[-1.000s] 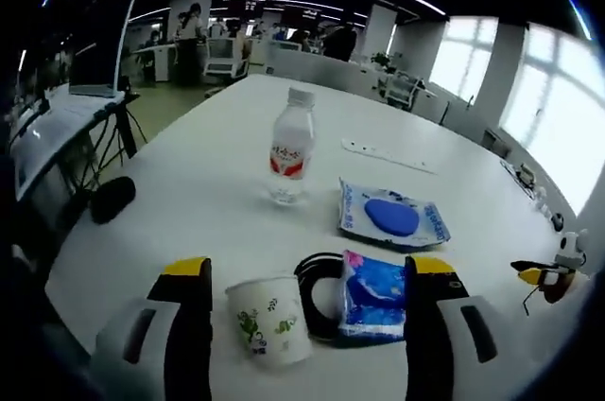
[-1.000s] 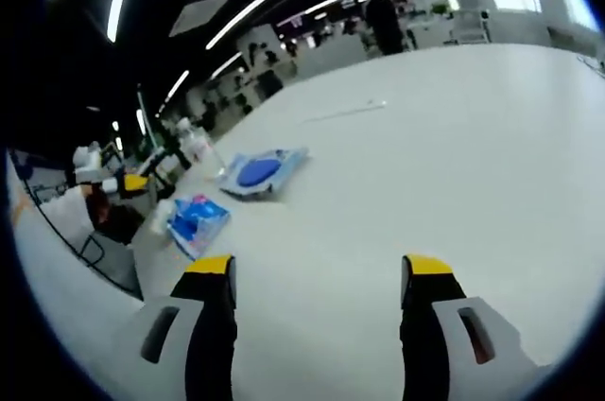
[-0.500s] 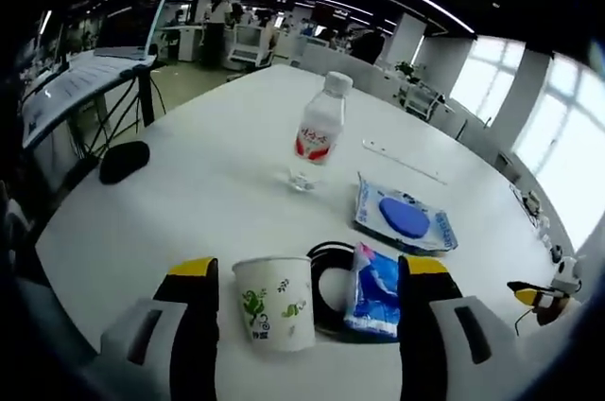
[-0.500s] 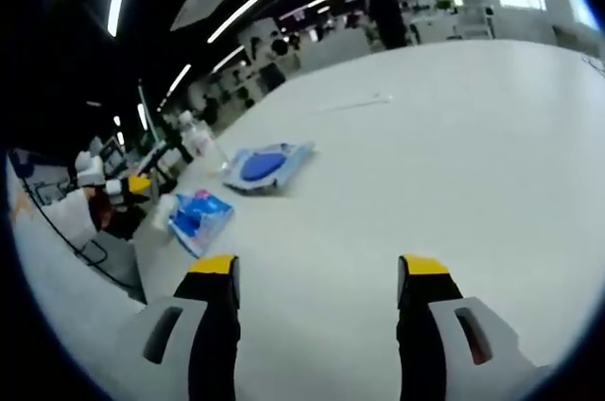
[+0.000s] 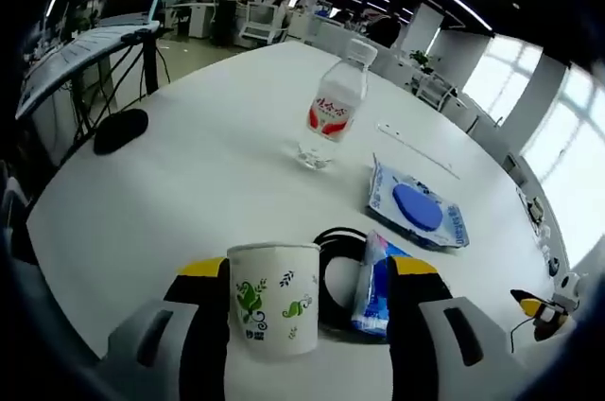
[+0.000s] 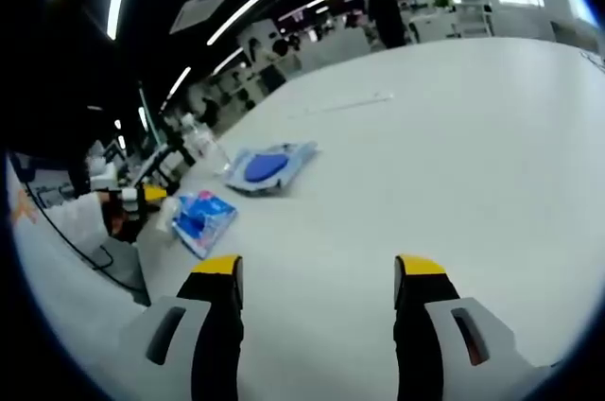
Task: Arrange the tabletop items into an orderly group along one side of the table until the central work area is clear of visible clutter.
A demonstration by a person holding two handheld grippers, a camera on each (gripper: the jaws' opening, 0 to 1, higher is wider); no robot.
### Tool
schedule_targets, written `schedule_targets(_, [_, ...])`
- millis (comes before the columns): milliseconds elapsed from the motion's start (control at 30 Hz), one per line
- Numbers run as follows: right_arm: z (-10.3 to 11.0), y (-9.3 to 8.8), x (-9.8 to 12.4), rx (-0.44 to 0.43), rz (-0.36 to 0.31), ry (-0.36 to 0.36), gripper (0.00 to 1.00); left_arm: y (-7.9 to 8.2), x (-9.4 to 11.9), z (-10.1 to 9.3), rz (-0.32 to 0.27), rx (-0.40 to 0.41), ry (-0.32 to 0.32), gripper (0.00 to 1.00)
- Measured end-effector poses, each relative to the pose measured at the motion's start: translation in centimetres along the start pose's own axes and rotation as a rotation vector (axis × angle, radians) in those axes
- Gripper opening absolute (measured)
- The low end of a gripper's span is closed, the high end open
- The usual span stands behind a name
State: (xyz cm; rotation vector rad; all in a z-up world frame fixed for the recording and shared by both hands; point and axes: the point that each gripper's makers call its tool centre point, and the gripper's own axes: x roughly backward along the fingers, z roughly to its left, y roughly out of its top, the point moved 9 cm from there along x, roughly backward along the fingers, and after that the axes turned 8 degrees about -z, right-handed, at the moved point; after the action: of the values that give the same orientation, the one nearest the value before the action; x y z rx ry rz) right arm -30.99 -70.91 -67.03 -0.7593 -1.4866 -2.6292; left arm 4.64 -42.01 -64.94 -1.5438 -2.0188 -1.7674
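A white paper cup with green leaf print stands upright between the jaws of my open left gripper, close to the left jaw. Beside it lie a black cable loop and a small blue packet resting on the loop near the right jaw. Farther off stand a clear water bottle with a red label and a flat blue wipes pack. My right gripper hangs open over bare white table, with the blue packet, wipes pack and bottle to its left.
A thin white strip lies beyond the wipes pack. A black oval object sits near the table's left edge. The right gripper's yellow tip shows at the far right edge. Desks, tripods and people fill the room behind.
The left gripper has come closer and lower to the cup, which now looms larger between its jaws. The right gripper view has barely shifted.
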Motion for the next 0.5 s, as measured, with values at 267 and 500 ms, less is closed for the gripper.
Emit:
schedule_targets(267, [-0.1,0.0,0.2,-0.032,-0.016,-0.006,0.61,-1.9,0.1,1.3,-0.004,0.136,0.05,0.6])
schedule_targets(500, [0.5,0.1,-0.2,-0.031,-0.005,0.019,0.61,-2.7,0.1,1.4,-0.011,0.162,0.072,0.41])
